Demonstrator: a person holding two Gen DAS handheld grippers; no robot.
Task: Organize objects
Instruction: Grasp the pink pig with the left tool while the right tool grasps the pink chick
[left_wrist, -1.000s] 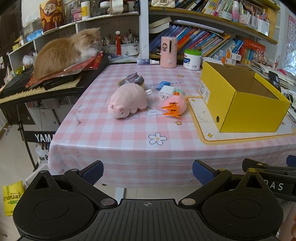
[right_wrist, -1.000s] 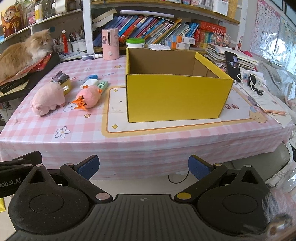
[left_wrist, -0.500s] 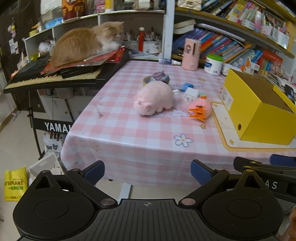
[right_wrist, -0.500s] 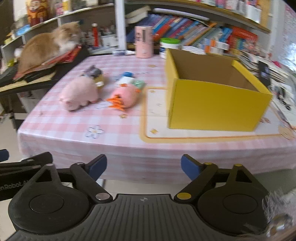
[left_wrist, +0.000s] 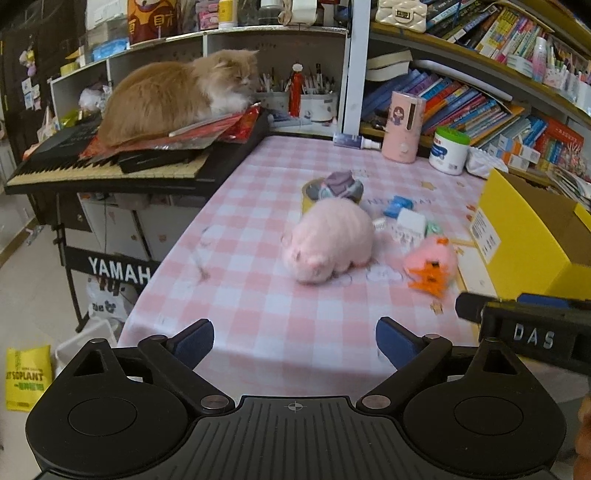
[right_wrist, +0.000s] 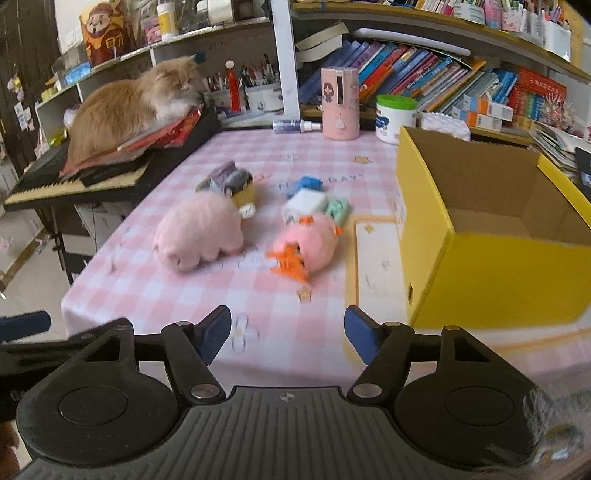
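Both grippers hang over the near edge of the pink-checked surface, each spread wide and holding nothing: the left gripper points at the pink plush pig, the right gripper at the pink-and-orange plush. From the right wrist view the open yellow box sits at three o'clock of the toys. An orange cat lies on the keyboard at ten o'clock.

left gripper spread — pink plush ahead
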